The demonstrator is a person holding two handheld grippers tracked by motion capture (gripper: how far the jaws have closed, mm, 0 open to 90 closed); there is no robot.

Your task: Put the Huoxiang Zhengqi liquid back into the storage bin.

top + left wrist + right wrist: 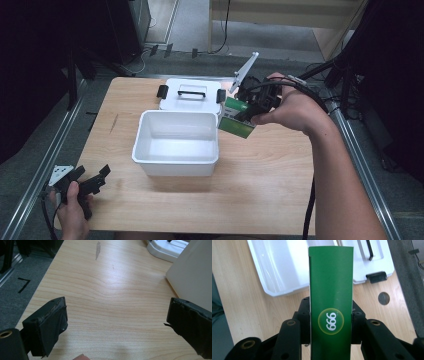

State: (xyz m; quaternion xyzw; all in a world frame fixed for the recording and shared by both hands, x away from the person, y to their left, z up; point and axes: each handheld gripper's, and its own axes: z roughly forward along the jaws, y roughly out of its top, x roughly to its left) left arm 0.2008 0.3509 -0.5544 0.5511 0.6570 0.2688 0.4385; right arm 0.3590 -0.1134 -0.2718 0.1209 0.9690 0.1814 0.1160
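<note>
The right gripper [248,111] pinches the green box [237,123], long side pointing to 7 o'clock toward the white bin [176,161]. The left gripper [92,181] is spread wide over the table [260,170].

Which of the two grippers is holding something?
The right gripper, shut on the green box beside the white bin; the left gripper stands open over bare table.

looks like a lab or recording studio setup, not a home: light wooden table [260,175] framed by metal rails [40,165], grey carpet floor [195,25] with black tape marks [23,285], cables [220,30] trailing across the floor, black stand legs [75,60] and dark curtains at both sides, plywood furniture [300,20] at the back
</note>
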